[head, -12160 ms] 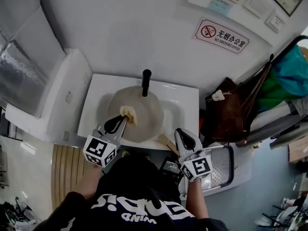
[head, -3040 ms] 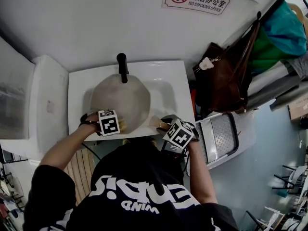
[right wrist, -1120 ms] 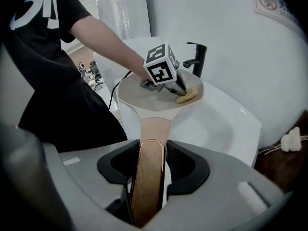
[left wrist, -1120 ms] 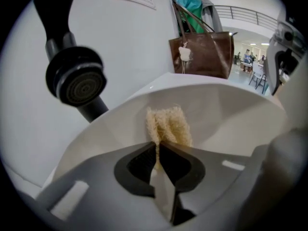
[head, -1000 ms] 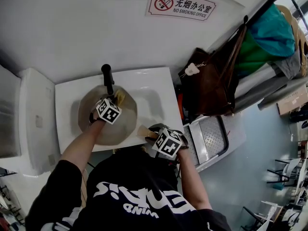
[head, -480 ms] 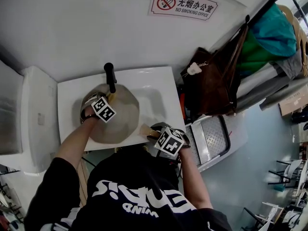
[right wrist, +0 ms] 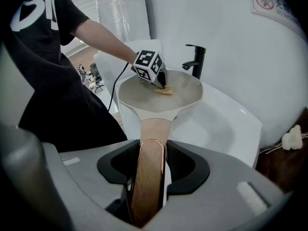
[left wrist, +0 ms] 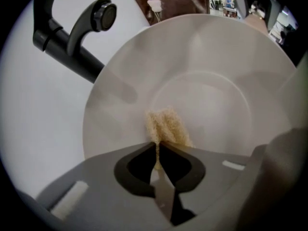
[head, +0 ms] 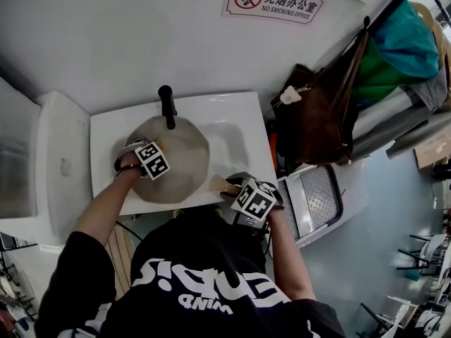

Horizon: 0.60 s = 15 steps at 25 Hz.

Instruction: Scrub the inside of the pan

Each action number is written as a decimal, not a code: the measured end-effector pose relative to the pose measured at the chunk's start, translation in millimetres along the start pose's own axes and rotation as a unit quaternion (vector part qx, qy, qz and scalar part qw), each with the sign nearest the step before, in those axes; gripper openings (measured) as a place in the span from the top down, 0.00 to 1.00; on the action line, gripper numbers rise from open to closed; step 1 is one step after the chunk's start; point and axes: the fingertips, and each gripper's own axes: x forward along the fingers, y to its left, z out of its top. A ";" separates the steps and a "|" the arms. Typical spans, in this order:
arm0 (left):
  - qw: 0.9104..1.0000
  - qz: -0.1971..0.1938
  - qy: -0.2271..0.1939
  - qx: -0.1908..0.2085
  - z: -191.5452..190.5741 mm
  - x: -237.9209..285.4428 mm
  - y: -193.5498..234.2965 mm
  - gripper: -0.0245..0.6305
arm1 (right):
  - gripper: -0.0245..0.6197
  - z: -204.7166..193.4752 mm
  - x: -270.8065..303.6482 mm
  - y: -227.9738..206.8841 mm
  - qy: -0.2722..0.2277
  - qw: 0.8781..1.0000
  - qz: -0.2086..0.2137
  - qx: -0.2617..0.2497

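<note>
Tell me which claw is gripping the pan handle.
The right claw, clamped on the wooden handle; the left claw instead pinches the yellow scrub pad inside the pan.

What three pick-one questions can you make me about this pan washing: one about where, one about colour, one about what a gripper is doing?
1. Where is the pan?
A. on the floor
B. over the white sink
C. on a shelf

2. What colour is the tap?
A. black
B. red
C. gold

3. What is the right gripper doing?
A. hanging open and empty
B. gripping the pan's wooden handle
C. holding a spoon

Answers:
1. B, the head view shows it above the basin.
2. A, it is black in every view.
3. B, its jaws press on the handle's sides.
</note>
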 end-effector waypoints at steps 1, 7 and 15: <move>1.000 -0.006 0.004 0.005 -2.2 -1.0 -4.0 0.93 | 0.69 0.5 0.1 0.1 -0.002 1.000 0.000 0.000; 0.998 -0.066 0.018 0.011 -13.0 -11.7 -33.0 0.93 | 0.69 0.7 -1.4 0.4 -0.004 1.000 -0.001 0.000; 0.992 -0.129 0.019 -0.002 -17.8 -22.5 -66.1 0.93 | 0.69 2.1 -0.9 0.2 -0.014 1.000 0.001 0.000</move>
